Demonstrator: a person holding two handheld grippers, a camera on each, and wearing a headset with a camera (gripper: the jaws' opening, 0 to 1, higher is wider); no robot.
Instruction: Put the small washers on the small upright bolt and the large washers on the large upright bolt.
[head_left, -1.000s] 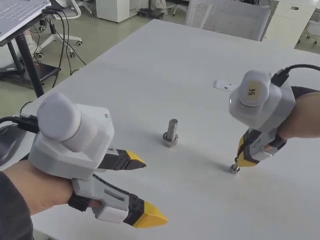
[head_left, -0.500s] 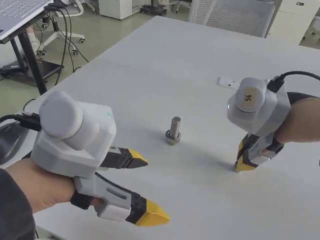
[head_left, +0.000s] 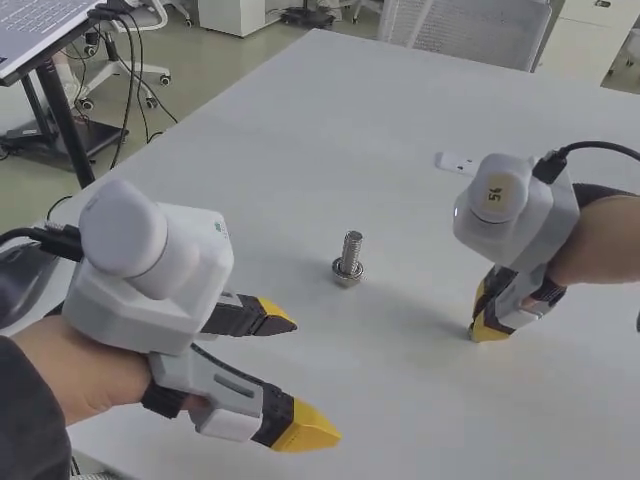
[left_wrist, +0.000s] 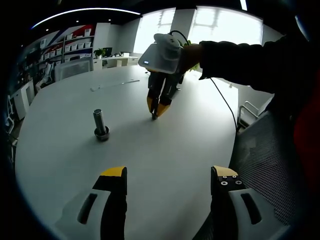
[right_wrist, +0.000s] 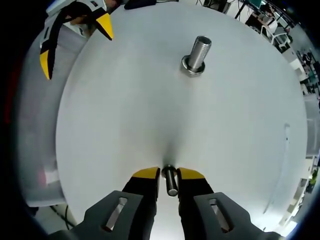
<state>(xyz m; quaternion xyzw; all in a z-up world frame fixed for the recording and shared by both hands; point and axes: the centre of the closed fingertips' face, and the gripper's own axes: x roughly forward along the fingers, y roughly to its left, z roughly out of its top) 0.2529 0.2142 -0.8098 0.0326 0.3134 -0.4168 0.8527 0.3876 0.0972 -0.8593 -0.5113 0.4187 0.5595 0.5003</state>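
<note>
While left gripper (left_wrist: 169, 172) gapes, right gripper (head_left: 488, 325) clamps small bolt (right_wrist: 171, 183)

Ahead of both tools, the pale white table top (head_left: 300, 150) reads matt and faintly grained. In front of the left gripper (left_wrist: 169, 172), the large threaded grey metal bolt (head_left: 348, 258) has a satin sheen and ribbed thread. Pinched at the right gripper (right_wrist: 169, 173) tips, the small silvery metal bolt (right_wrist: 170, 184) is smooth and glinting. The gripper shells are matt light-grey plastic with smooth yellow plastic tips.
</note>
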